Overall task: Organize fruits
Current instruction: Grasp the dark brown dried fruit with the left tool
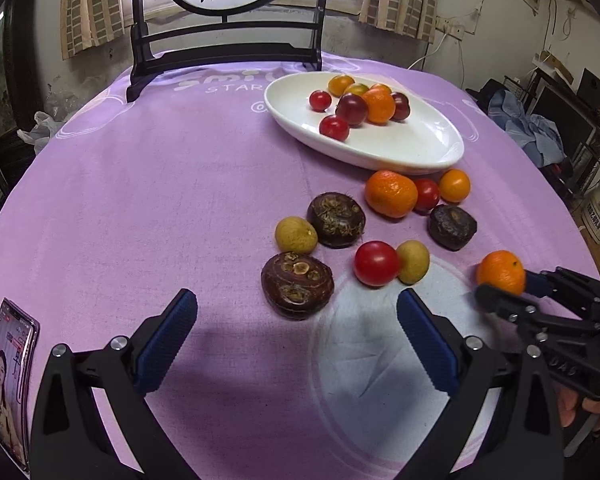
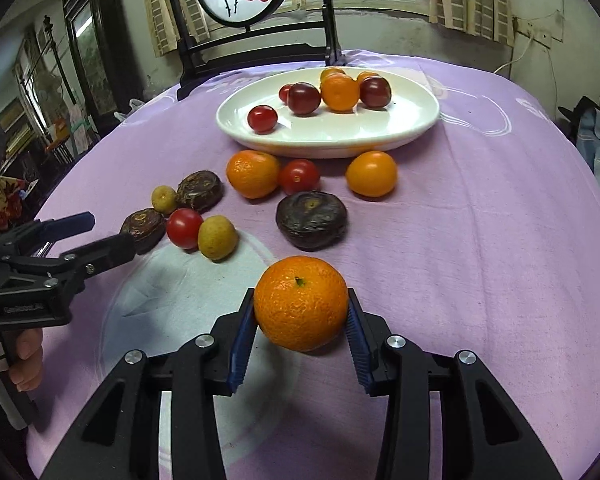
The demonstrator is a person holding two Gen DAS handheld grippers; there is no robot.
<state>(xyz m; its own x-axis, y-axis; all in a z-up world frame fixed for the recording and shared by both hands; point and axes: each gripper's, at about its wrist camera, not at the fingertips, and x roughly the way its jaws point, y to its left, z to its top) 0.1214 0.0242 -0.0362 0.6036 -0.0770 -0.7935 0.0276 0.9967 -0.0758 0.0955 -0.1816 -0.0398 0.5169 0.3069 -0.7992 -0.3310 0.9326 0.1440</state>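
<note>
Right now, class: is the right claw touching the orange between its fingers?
Touching. The right wrist view shows both blue pads of the right claw pressed against the sides of the orange, with no gap on either side.

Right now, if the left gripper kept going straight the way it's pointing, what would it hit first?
Probably the dark brown water chestnut lying just ahead of the open left gripper, slightly toward its left finger. Depth is hard to judge, so it might meet the purple tablecloth first.
</note>
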